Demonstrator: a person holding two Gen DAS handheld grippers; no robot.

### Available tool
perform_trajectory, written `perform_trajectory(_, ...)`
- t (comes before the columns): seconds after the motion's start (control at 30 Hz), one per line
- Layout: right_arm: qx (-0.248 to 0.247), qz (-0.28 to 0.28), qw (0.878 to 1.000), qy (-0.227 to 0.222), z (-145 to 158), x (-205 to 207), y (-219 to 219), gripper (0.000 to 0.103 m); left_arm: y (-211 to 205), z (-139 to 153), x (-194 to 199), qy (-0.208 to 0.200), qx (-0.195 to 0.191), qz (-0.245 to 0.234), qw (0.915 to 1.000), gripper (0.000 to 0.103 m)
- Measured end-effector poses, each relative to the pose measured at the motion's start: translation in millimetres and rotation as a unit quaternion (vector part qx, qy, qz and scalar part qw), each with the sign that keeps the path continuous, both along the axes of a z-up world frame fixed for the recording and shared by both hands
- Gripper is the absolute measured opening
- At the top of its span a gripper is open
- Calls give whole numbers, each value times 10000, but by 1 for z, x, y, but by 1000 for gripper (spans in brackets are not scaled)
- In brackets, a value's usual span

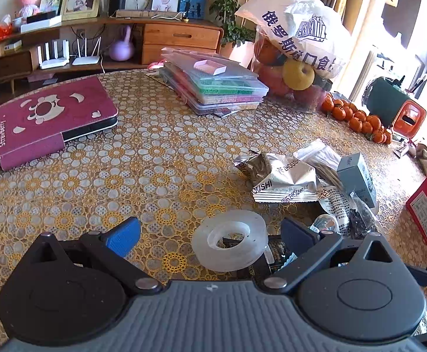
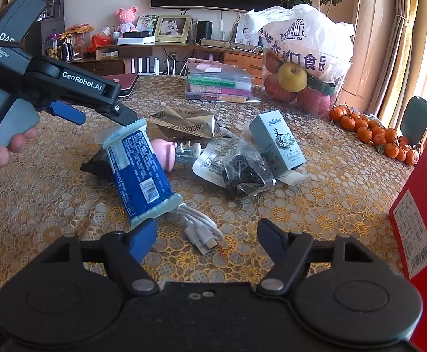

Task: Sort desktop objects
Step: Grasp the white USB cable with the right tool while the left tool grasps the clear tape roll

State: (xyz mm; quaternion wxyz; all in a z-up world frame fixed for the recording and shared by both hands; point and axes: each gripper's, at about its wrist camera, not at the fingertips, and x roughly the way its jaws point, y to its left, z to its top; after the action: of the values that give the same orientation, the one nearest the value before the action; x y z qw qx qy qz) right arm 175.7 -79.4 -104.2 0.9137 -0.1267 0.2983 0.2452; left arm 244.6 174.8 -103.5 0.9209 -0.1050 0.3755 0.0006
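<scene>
Many items crowd a floral-clothed table (image 1: 160, 158), seemingly a living room.

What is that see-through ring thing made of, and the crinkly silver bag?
The ring looks like a roll of clear tape, probably soft plastic: it is milky, translucent and wound in layers. The silver bag looks like metallic foil or foil-coated plastic: it is shiny, holds sharp creases and reflects light. I can't be certain of either.

Glossy crinkled foil packet (image 1: 280, 179), translucent plastic tape roll (image 1: 229, 245), matt cardboard box (image 2: 276, 140), lace-patterned tablecloth (image 1: 154, 152).
</scene>
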Motion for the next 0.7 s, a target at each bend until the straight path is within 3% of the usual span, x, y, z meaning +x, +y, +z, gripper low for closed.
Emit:
perform_trajectory(0.27, -28, 55, 10000, 42, -6, 5, 4, 71, -2, -9, 11, 146, -45, 41, 9999, 102)
perform_trajectory(0.47, -1, 134, 9999, 13, -7, 6, 6, 66, -3, -14, 13, 211, -92, 47, 9997, 91)
perform_trajectory(0.7, 173, 249, 9994, 147, -6, 7, 4, 51, -5, -16, 12, 176, -32, 52, 9998, 80)
